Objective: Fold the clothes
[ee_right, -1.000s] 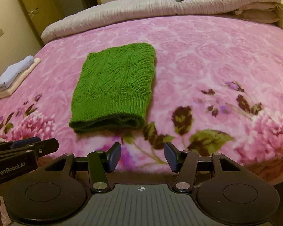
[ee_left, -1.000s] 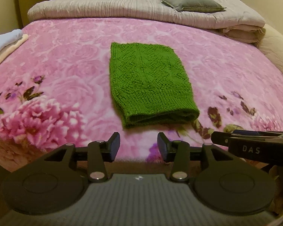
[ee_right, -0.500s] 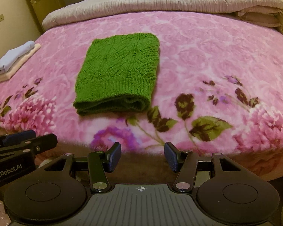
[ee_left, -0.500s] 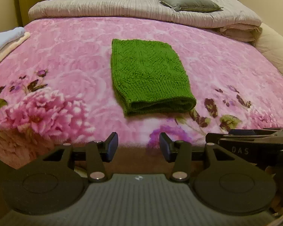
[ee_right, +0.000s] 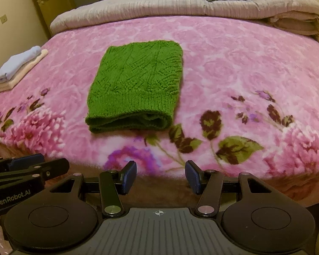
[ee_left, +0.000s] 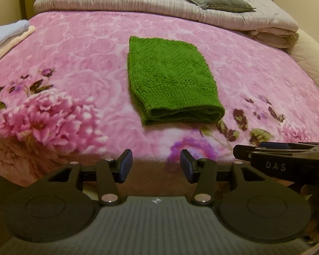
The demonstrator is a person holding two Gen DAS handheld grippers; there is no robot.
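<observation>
A green knitted garment (ee_left: 170,78) lies folded into a neat rectangle on the pink floral blanket (ee_left: 74,68); it also shows in the right wrist view (ee_right: 136,87). My left gripper (ee_left: 156,165) is open and empty, held off the bed's near edge, well short of the garment. My right gripper (ee_right: 160,177) is open and empty too, beside the left one and also back from the bed edge. The right gripper's side shows at the right of the left wrist view (ee_left: 282,159). The left gripper's side shows at the left of the right wrist view (ee_right: 27,170).
A small stack of folded light blue and cream cloths (ee_right: 19,65) lies at the bed's left edge. A rolled beige quilt (ee_left: 159,2) with a grey pillow (ee_left: 219,0) lies along the head of the bed. A door and wall stand at the left.
Both grippers have drawn back from the bed, so its near edge now shows in front of the fingers. The garment has not moved. Both stay open.
</observation>
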